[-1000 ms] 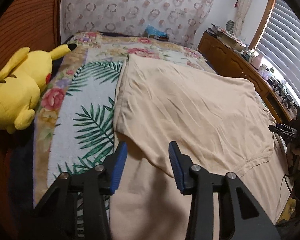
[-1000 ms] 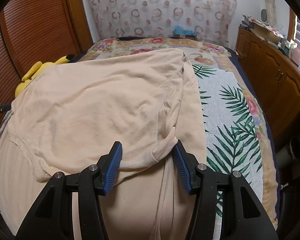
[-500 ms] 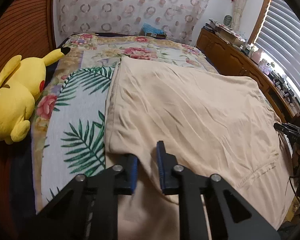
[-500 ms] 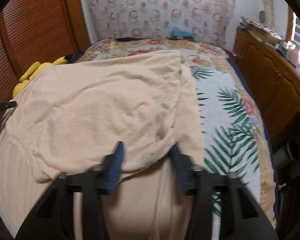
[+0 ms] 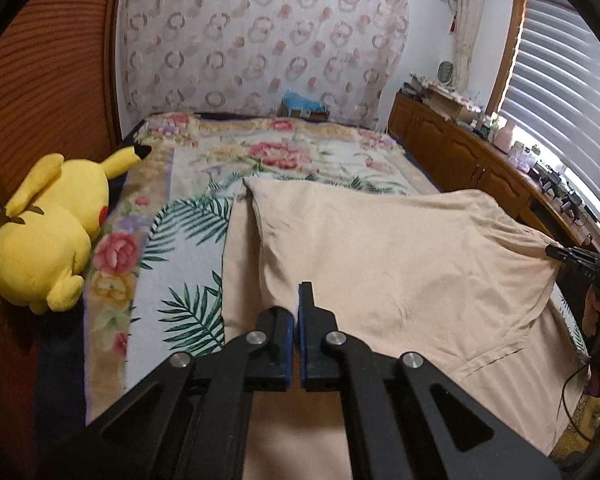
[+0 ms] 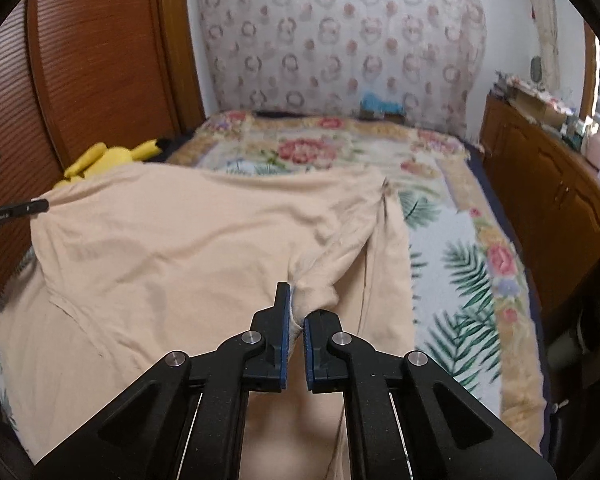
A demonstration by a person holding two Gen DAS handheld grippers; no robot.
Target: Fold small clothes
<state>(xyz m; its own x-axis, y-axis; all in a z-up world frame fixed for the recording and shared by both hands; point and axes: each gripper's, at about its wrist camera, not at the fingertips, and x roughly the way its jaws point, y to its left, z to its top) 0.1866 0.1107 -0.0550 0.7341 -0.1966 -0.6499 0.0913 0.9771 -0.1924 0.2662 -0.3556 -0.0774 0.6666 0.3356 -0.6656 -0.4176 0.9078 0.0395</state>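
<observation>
Both the left gripper (image 5: 299, 312) and right gripper (image 6: 296, 312) pinch the near edge of the peach cotton garment (image 5: 400, 256), seemingly a shirt, lifted off the floral bedspread (image 5: 172, 272), fold barely begun.

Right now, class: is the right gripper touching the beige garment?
Touching. The right wrist view shows the right gripper shut on a bunched fold of the beige garment.

Each claw, left (image 5: 299, 312) and right (image 6: 296, 312), is built of matte black angular arms, fastened with silver round screws and lined with blue pads (image 5: 303, 344).
</observation>
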